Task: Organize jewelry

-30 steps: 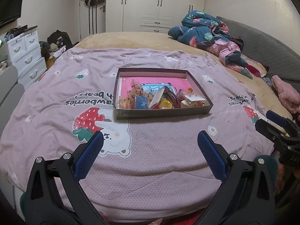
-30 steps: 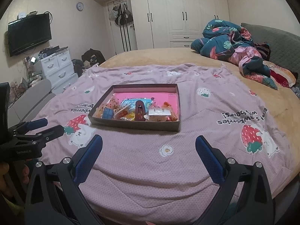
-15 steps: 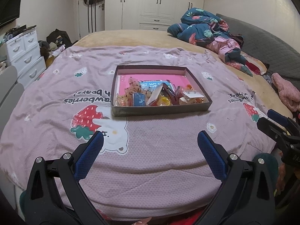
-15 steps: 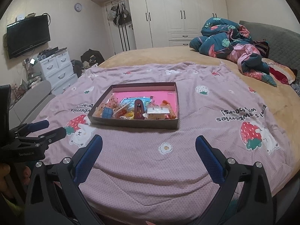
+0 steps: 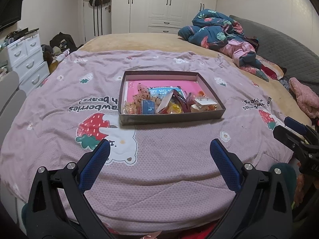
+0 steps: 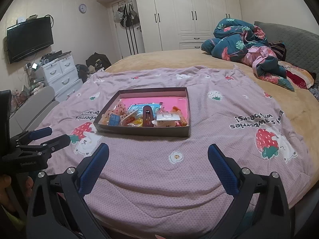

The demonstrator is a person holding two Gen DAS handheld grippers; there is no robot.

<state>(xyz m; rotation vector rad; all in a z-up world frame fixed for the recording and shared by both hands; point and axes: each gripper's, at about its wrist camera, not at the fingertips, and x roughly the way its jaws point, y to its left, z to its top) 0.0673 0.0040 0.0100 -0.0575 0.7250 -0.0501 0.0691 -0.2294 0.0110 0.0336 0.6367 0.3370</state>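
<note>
A shallow brown cardboard box with a pink bottom lies on the pink strawberry blanket. It also shows in the right wrist view. Inside lies a jumble of small items: a dark red hair clip, a blue block, a white earring card, yellow and orange pieces. My left gripper is open and empty, above the blanket's near edge, well short of the box. My right gripper is open and empty, likewise short of the box.
A heap of blue and pink bedding lies at the far right of the bed. White drawers stand at the left and a wardrobe behind. A grey headboard is at the right.
Both grippers have drawn back and risen slightly from the bed, so the box looks a little farther away. Both stay open and empty.
</note>
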